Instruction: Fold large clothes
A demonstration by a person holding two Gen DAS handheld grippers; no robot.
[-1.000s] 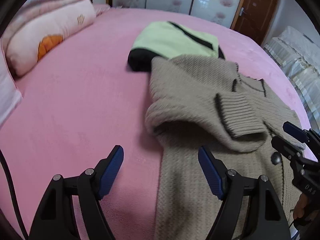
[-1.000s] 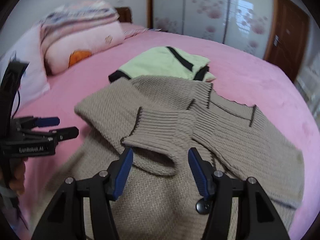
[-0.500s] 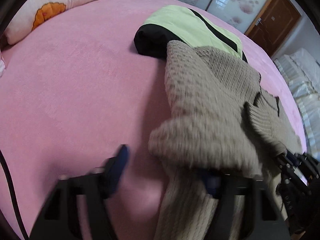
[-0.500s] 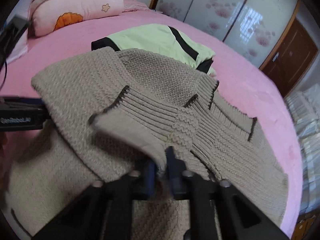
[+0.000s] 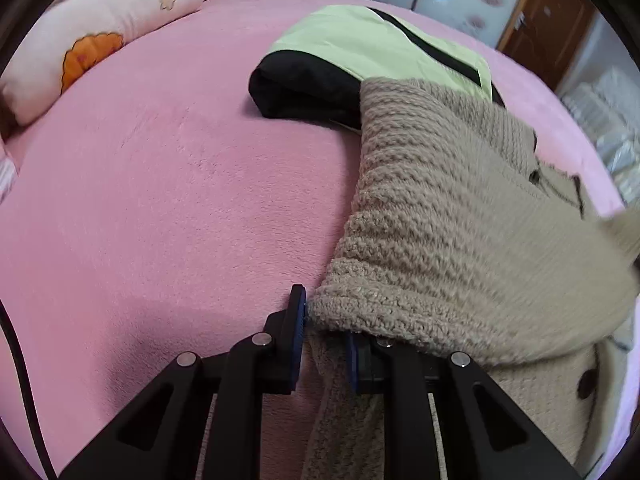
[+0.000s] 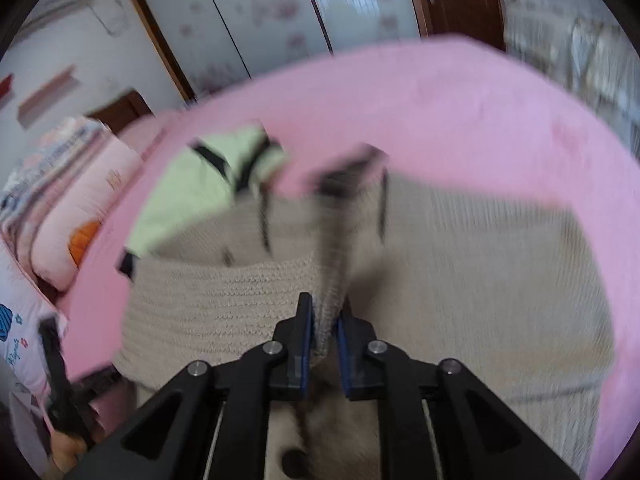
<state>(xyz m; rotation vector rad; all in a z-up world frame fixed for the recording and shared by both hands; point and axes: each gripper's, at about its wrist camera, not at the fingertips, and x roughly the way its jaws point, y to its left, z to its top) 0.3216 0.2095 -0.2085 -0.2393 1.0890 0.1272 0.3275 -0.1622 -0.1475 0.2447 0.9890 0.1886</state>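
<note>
Angled steeply down over the pink bed [image 5: 160, 200], the left hand-held gripper [image 5: 324, 344], jaws just closing, is pinching the beige knit cardigan [image 5: 440, 220] at its folded edge while the right hand-held gripper [image 6: 324, 332], jaws easing slightly, is clamping a ribbed fold.

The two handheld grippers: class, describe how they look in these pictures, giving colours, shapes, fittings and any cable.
The left gripper and right gripper look alike: matte black angular fingers with triangular cut-outs, round silver pivot pins, and flat blue pads on the inner faces. A thin black cable runs down the left edge of the left wrist view. No markings are legible.
</note>
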